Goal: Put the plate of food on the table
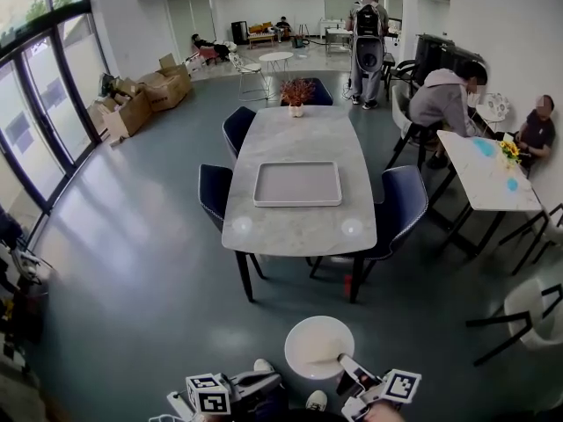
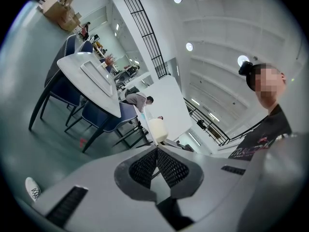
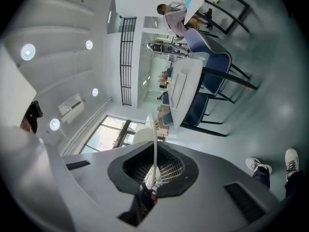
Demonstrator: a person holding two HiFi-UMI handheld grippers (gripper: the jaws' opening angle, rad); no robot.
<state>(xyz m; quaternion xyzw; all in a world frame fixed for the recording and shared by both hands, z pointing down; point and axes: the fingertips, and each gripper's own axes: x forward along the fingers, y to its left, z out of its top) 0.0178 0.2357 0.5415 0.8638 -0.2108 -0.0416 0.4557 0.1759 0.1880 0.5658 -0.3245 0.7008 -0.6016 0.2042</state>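
Presently the plate [image 1: 318, 345] sits well short of the table [image 1: 299, 130], out over the grey floor off the table's near end and roughly level, its top facing up at the head camera. Right gripper [image 1: 349, 366] has it by the rim on the side away from the table. In the right gripper view the plate [image 3: 153, 132] shows edge-on as a thin white line running up between the ribbed pads, and the right gripper [image 3: 153, 151] has its jaws closed down onto that rim. What lies on the plate cannot be made out: its surface reads plain white to cream. Left gripper [image 1: 268, 383] hangs beside the plate, also off the near end of the table and apart from the rim. In its own view the left gripper [image 2: 157, 151] has its two jaws brought together at the tips, with nothing held between them. On the table, a pale rectangular tray [image 1: 297, 203] lies across the middle toward the near end, and a small vase of reddish flowers [image 1: 296, 93] stands at the far end. Dark blue chairs [image 1: 405, 202] flank both long sides of the table. A white shoe [image 1: 262, 366] shows on the floor between the two grippers.
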